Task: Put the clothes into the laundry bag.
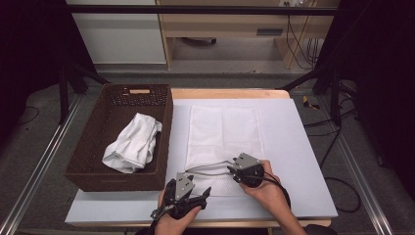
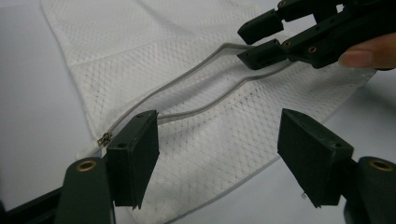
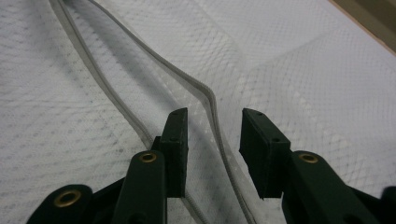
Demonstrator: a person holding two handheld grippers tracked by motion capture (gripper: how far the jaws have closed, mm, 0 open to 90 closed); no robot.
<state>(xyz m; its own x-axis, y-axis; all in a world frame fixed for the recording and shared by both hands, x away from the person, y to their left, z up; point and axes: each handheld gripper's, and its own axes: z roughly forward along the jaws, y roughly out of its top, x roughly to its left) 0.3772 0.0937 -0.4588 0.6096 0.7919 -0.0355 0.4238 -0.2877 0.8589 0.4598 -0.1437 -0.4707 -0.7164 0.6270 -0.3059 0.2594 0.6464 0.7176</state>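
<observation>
Table mat (image 1: 303,161): pale, bare on both sides of the bag; slack mesh could slide on it under a one-sided pull.
Wicker basket (image 1: 88,147): well left of both grippers, holding a crumpled white cloth (image 1: 132,144).
Mesh laundry bag (image 1: 222,129): flat ahead of both sets of jaws, zipper mouth gaping.
Zipper tape (image 2: 196,88): two grey edges; the upper runs between the right jaws, the other beside them.
Zipper pull (image 2: 104,138): just outside the left jaw; easily missed.
Left gripper (image 2: 219,151): jaws wide apart, holding nothing.
Right gripper (image 3: 214,140): jaws apart astride one tape; may catch mesh as well.
</observation>
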